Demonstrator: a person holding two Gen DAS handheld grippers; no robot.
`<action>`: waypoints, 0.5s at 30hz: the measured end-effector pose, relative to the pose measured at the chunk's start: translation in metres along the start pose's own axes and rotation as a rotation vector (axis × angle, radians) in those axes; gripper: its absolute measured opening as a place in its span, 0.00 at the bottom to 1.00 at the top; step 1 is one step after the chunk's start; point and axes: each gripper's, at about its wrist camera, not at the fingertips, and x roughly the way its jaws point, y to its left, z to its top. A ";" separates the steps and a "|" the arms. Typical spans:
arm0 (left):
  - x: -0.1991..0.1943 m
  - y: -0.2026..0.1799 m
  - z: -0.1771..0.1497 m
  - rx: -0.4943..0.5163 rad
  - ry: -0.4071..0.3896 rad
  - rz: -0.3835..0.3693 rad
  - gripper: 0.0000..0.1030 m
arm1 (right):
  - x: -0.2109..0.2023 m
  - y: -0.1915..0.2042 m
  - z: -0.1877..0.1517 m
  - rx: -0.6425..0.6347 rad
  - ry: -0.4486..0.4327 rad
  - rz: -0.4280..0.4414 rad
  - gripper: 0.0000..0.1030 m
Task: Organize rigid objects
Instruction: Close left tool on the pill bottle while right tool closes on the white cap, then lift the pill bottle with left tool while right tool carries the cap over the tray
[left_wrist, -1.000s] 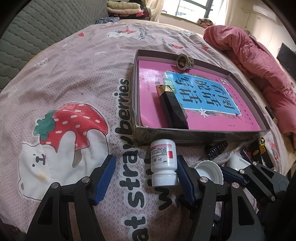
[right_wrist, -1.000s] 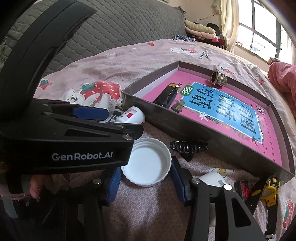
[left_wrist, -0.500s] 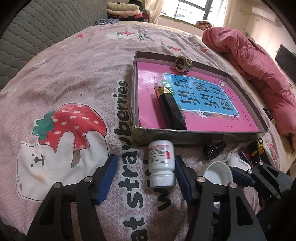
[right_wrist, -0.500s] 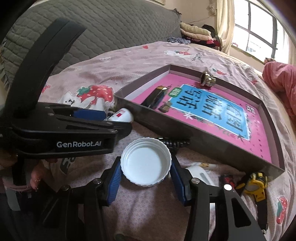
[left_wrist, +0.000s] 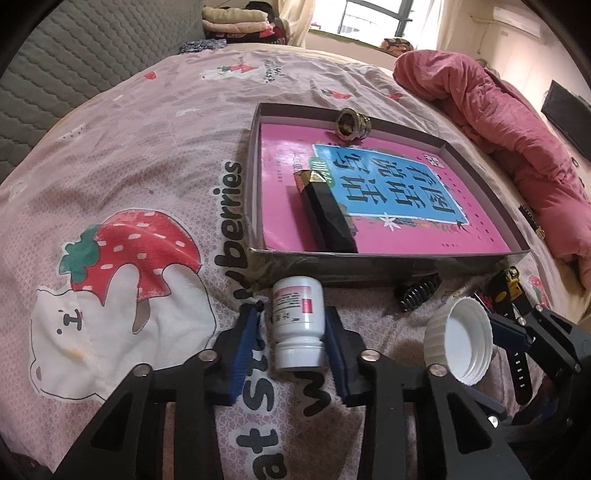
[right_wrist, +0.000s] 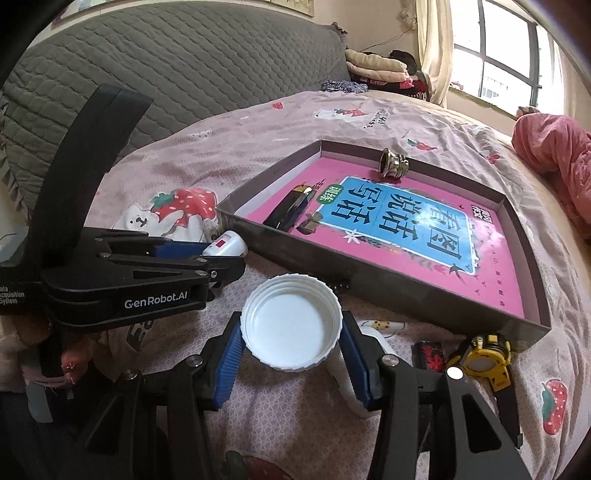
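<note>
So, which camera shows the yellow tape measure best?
The right wrist view: the yellow tape measure lies whole on the bedsheet, in front of the box. In the left wrist view only its edge shows, half hidden behind the right tongs.

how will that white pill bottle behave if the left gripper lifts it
The white pill bottle looks like rigid plastic, so probably stiff and light. Its smooth round body lying on the bedsheet may roll or slip between the left gripper pads.

My right gripper (right_wrist: 291, 332) pinches the white cap (right_wrist: 290, 326) clear of the bedspread (right_wrist: 280, 125); the left gripper (right_wrist: 221, 254) brackets a white bottle (right_wrist: 227, 244) beside the tray (right_wrist: 391, 295).
</note>
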 end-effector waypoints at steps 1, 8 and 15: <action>-0.001 0.000 0.000 0.000 0.000 -0.002 0.31 | -0.002 -0.001 0.000 0.003 -0.002 -0.002 0.49; -0.006 0.000 -0.001 -0.012 -0.007 -0.025 0.26 | -0.010 -0.003 0.001 0.012 -0.016 -0.010 0.49; -0.014 -0.005 -0.004 0.003 -0.022 -0.038 0.26 | -0.018 -0.006 0.002 0.024 -0.029 -0.021 0.49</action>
